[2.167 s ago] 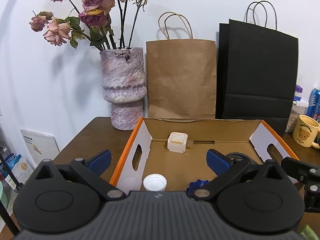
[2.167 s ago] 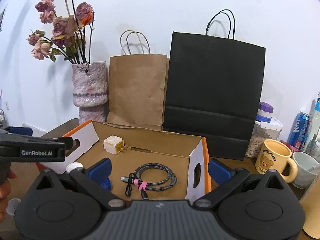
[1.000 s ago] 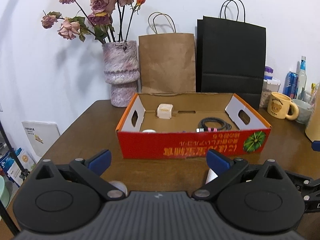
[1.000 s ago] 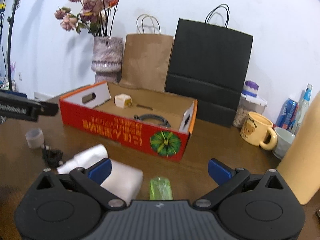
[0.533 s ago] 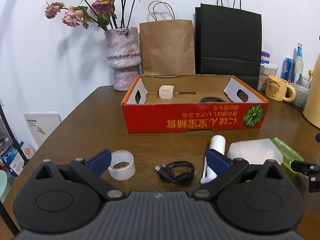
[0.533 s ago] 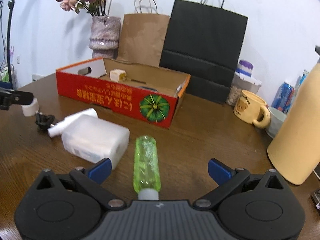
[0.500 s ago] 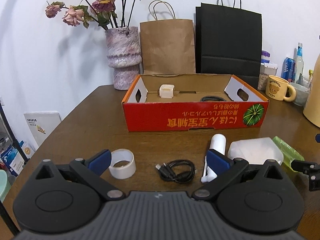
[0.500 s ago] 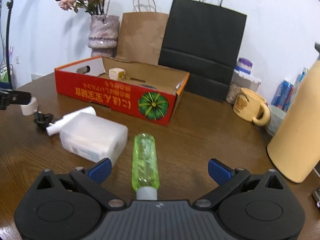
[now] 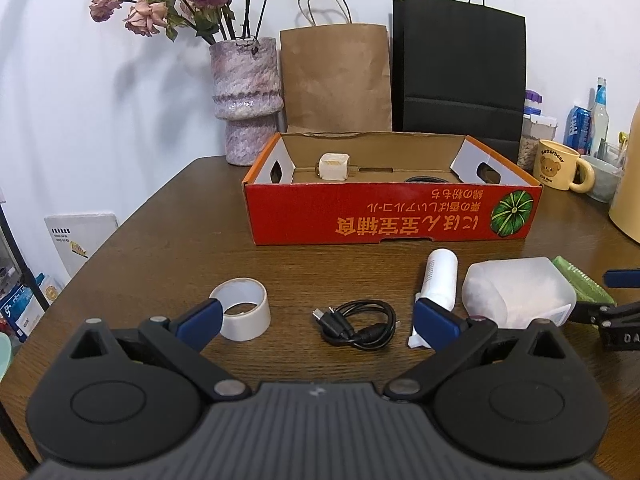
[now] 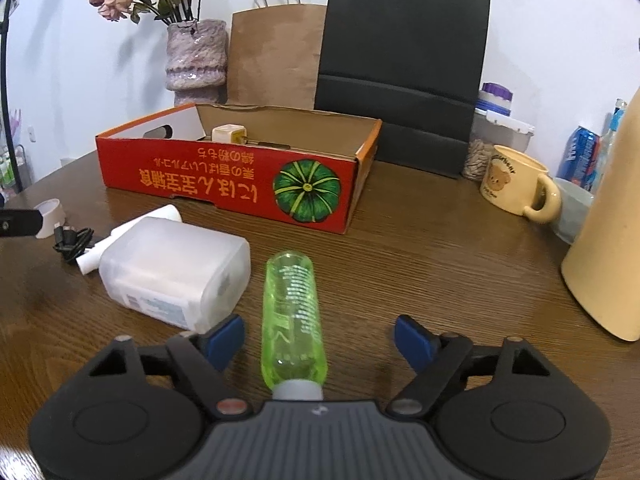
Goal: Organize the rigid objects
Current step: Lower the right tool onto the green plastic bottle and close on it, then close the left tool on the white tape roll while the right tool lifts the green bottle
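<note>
Since before: both grippers have pulled back from over the box and dropped low; the right gripper's jaws have just been closing in around the green bottle, pads not yet on it.

Left view, room: left gripper (image 9: 316,320) sits low over the brown surface (image 9: 160,248), jaws spread wide, nothing between the pads. Bare wood runs left to the surface's rounded edge.
Left view, objects: tape roll (image 9: 242,314) just beside the left finger; coiled black cable (image 9: 356,324) ahead, between the fingers; white tube (image 9: 440,280) by the right finger; frosted white container (image 9: 520,292) further right.
Left view, box: red box (image 9: 392,216) ahead, past the loose items, white charger cube (image 9: 334,166) inside.
Left view, backdrop: vase (image 9: 246,96) with dried roses, brown and black paper bags against a white wall.

Right view, room: open wood to the right, up to a tall cream jug (image 10: 608,232) near the frame edge.
Right view, bottle: right gripper (image 10: 320,340) half spread; green bottle (image 10: 292,312) lies lengthwise between the fingers, nearer the left one, grey cap toward the camera.
Right view, neighbours: frosted container just left; bear mug (image 10: 512,188) well apart.
</note>
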A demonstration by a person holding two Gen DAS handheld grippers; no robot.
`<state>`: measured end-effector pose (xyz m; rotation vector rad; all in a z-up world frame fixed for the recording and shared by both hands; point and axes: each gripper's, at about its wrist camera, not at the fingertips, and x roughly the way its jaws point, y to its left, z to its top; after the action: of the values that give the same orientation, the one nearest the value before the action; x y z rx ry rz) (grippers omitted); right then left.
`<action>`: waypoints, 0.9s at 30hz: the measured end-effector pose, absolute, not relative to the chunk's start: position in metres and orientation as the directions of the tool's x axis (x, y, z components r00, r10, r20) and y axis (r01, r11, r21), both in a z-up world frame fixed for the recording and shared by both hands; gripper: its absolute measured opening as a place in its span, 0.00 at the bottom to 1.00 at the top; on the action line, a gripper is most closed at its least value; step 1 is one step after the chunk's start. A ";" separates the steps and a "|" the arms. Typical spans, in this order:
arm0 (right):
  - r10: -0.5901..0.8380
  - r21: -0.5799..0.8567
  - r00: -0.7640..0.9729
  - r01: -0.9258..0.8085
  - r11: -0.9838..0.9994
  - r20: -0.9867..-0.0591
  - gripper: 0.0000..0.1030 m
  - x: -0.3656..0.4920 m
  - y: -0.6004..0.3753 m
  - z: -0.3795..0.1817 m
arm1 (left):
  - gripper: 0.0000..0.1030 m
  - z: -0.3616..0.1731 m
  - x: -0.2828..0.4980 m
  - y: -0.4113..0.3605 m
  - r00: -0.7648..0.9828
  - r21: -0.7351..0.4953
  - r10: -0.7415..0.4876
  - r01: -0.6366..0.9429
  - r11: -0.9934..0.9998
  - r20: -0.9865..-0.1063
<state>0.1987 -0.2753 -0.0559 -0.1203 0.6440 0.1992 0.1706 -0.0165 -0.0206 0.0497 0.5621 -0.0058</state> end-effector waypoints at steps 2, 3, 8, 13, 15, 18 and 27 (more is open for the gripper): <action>0.166 -0.019 0.776 -0.224 0.974 -0.608 0.55 0.200 -0.277 -0.057 | 1.00 -0.021 0.171 -0.015 0.845 0.041 0.004 0.021 0.999 -0.534; 0.181 0.001 0.772 -0.227 0.974 -0.609 0.48 0.201 -0.278 -0.058 | 1.00 -0.021 0.171 -0.015 0.845 0.039 0.003 0.021 0.999 -0.534; 0.189 0.030 0.772 -0.215 0.976 -0.607 0.30 0.200 -0.277 -0.057 | 1.00 -0.022 0.173 -0.014 0.842 0.035 0.004 0.018 0.999 -0.539; 0.162 -0.002 0.786 -0.203 0.979 -0.596 0.29 0.196 -0.268 -0.058 | 1.00 -0.022 0.174 -0.012 0.843 0.027 0.002 0.015 1.000 -0.538; 0.153 -0.006 0.795 -0.193 0.981 -0.587 0.29 0.193 -0.267 -0.057 | 1.00 -0.022 0.175 -0.010 0.842 0.022 0.002 0.011 1.000 -0.539; 0.144 0.000 0.811 -0.175 0.985 -0.567 0.29 0.188 -0.267 -0.053 | 1.00 -0.022 0.176 -0.005 0.840 0.017 0.011 -0.003 1.000 -0.542; 0.130 0.042 0.855 -0.126 0.991 -0.502 0.29 0.176 -0.265 -0.042 | 1.00 -0.027 0.185 0.022 0.830 0.015 0.066 -0.070 0.997 -0.553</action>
<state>0.1757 -0.2647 -0.0422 0.0076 0.5280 0.1347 0.1851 0.0219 -0.0271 -0.0063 0.5866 0.0719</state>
